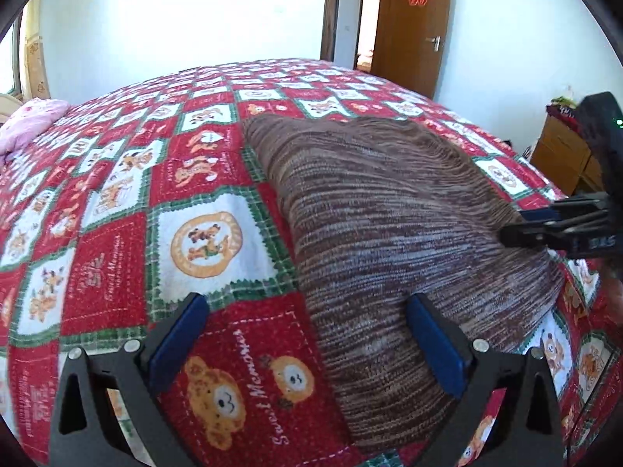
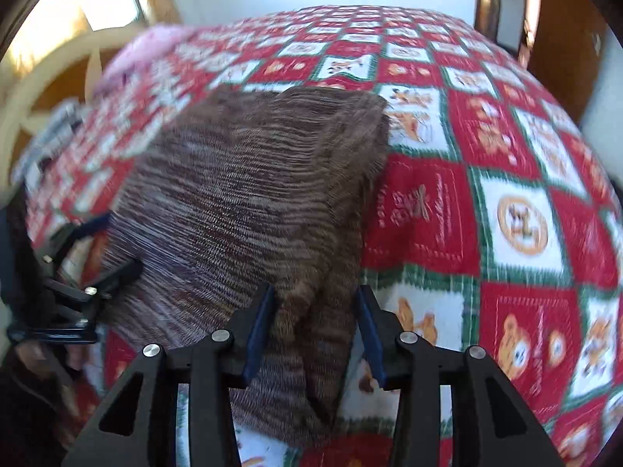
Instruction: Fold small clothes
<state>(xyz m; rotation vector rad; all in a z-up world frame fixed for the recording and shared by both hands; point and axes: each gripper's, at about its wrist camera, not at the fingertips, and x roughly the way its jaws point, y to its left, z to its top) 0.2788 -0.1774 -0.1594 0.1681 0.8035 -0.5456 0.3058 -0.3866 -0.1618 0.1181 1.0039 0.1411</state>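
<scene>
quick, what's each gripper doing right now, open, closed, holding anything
Left gripper: open, wide, holding nothing, over the near edge of the brown knit garment.
Right gripper: open, pads straddling the garment's folded edge, not pressing it.

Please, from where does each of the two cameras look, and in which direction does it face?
Left wrist: sits on the left gripper, looks down across the bed toward the open door; its own open blue fingers show, and the right gripper enters at the right edge.
Right wrist: sits on the right gripper, looks down toward the window side; its fingers straddle the garment's edge without pressing it, and the left gripper shows at the left.
Shared: the brown knitted garment on the red checked bedspread, and the pink pillow.
</scene>
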